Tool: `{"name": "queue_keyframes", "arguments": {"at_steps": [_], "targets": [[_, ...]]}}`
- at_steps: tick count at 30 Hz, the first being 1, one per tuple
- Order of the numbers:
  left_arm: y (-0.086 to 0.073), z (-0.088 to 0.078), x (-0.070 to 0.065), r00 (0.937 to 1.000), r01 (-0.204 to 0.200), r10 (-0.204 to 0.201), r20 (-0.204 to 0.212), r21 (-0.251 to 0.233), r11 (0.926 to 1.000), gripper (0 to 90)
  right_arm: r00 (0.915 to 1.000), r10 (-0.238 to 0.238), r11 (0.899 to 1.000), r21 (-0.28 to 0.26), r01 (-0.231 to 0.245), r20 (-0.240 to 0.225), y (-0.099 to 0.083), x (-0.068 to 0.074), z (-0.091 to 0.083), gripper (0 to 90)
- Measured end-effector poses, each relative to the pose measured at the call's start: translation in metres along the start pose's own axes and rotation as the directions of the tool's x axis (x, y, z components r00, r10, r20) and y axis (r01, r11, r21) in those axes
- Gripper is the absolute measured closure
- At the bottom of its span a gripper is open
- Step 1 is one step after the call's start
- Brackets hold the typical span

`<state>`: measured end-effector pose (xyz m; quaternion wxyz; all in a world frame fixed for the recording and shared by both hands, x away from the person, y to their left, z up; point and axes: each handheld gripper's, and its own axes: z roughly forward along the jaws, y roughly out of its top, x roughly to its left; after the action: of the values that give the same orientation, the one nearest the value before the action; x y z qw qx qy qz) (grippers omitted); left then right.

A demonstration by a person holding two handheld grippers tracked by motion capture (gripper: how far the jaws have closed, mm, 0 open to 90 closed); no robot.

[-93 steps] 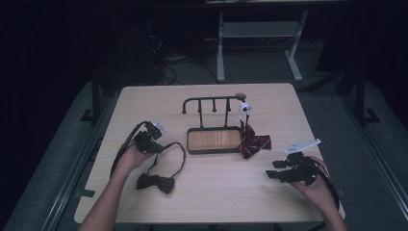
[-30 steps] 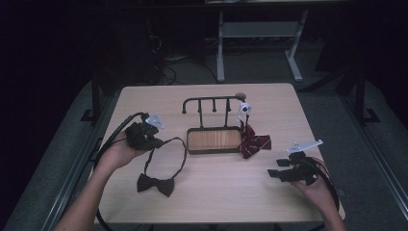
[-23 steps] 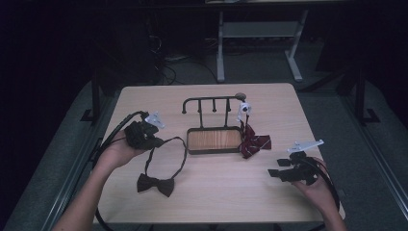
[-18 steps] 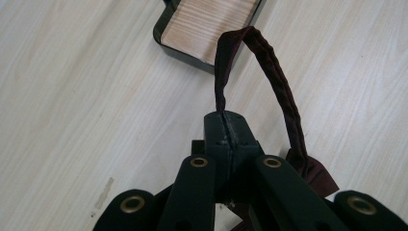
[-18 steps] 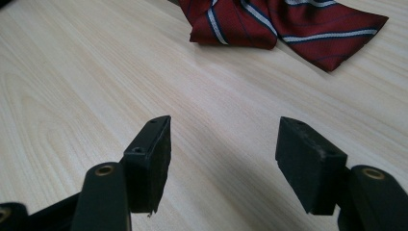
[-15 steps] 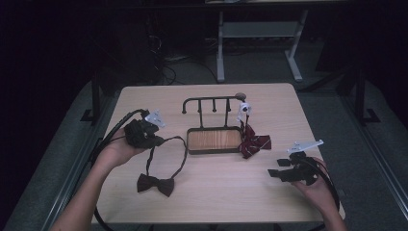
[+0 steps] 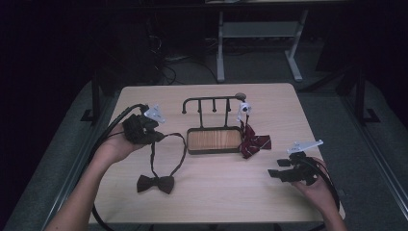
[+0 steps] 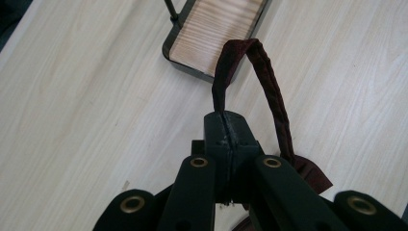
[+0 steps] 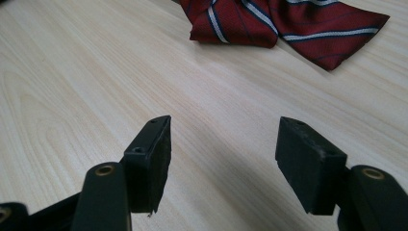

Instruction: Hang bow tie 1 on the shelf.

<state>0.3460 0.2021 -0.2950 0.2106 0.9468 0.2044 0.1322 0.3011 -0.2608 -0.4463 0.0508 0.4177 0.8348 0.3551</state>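
Note:
A dark bow tie (image 7: 155,184) lies on the table's front left, its strap (image 7: 179,144) looping up to my left gripper (image 7: 156,136). That left gripper (image 8: 226,130) is shut on the strap (image 8: 269,82), which arches above the wood. A rack (image 7: 213,140) with a wooden base and a row of hooks stands mid-table. A red striped bow tie (image 7: 253,143) hangs from its right end and rests on the table. My right gripper (image 7: 280,169) is open low over the table at front right, with the red striped bow tie (image 9: 284,21) beyond its empty jaws.
The rack's wooden tray (image 8: 219,31) lies just past the lifted strap in the left gripper view. Beyond the table's far edge stands a white desk frame (image 7: 260,38) on a dark floor with cables (image 7: 168,62).
My left hand has risen a little with the strap, drawing the loop up off the table. The bow tie's knot stays on the wood. The right hand has kept still.

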Motion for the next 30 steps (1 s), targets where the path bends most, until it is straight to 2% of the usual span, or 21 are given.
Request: {"name": "queue_keyframes", "arguments": {"at_steps": [11, 12, 16, 30], "targets": [[0.007, -0.005, -0.001, 0.9999, -0.008, 0.008, -0.009, -0.006, 0.9999, 89.5, 1.0, -0.005, 1.0, -0.001, 0.005, 0.002, 0.0, 0.0, 0.0, 37.3], [0.008, -0.006, 0.0, 0.9998, -0.02, 0.019, -0.008, -0.001, 0.9998, 89.5, 1.0, -0.005, 1.0, -0.002, 0.005, 0.002, 0.0, 0.0, 0.0, 37.3], [0.011, -0.008, 0.0, 0.9998, -0.012, 0.011, -0.013, -0.008, 0.9999, 89.5, 1.0, -0.006, 1.0, -0.002, 0.006, 0.003, 0.0, 0.0, 0.0, 37.3], [0.027, -0.015, 0.006, 0.9996, -0.023, 0.023, -0.018, -0.014, 0.9996, 89.6, 1.0, -0.005, 1.0, 0.0, 0.005, 0.001, -0.001, -0.001, 0.001, 37.3]]}}
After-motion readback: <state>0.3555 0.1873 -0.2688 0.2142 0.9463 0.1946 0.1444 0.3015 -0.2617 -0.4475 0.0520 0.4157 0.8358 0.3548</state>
